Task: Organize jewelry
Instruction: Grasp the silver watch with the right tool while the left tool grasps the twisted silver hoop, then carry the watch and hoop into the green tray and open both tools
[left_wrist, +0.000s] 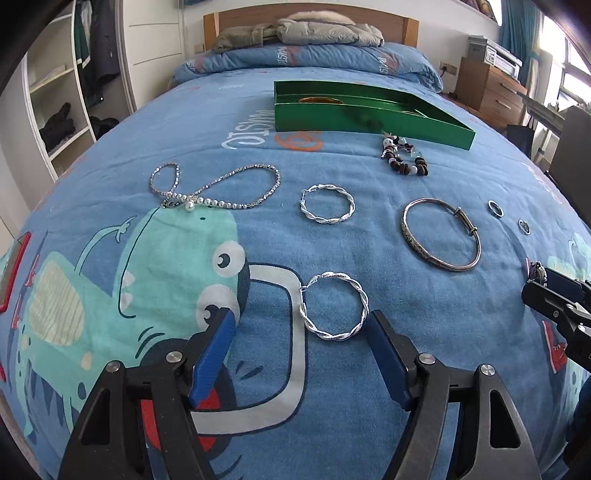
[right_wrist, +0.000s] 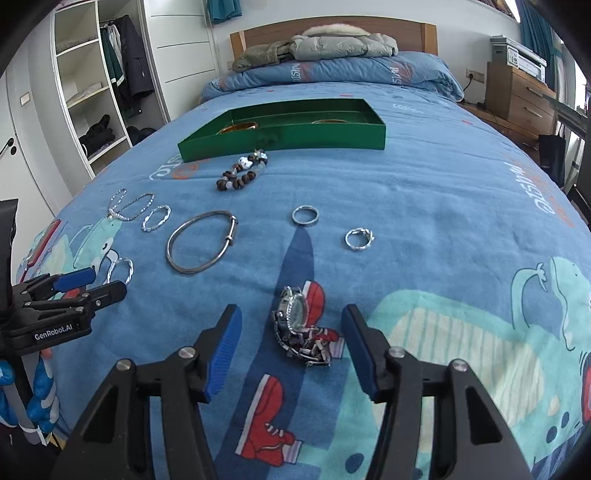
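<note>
Bedspread (left_wrist: 369, 236): blue, cartoon print, teal monster, red sneakers, white lettering
Box (left_wrist: 369, 122): glossy green, gold inserts
Twisted hoops (left_wrist: 334, 306): silver
Bangle (left_wrist: 441, 236): dull silver, engraved band
Beaded bracelet (left_wrist: 404, 157): dark brown beads, white and pale aqua accents
Left gripper (left_wrist: 301, 330) fingers (left_wrist: 212, 360): blue pads, black frame
Watch (right_wrist: 299, 321), 12 o'clock of right gripper (right_wrist: 291, 326): silver, stone-set bezel

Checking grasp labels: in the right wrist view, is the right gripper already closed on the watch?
No. The watch lies on the bedspread between the right gripper fingers, with clear gaps to both blue pads.
</note>
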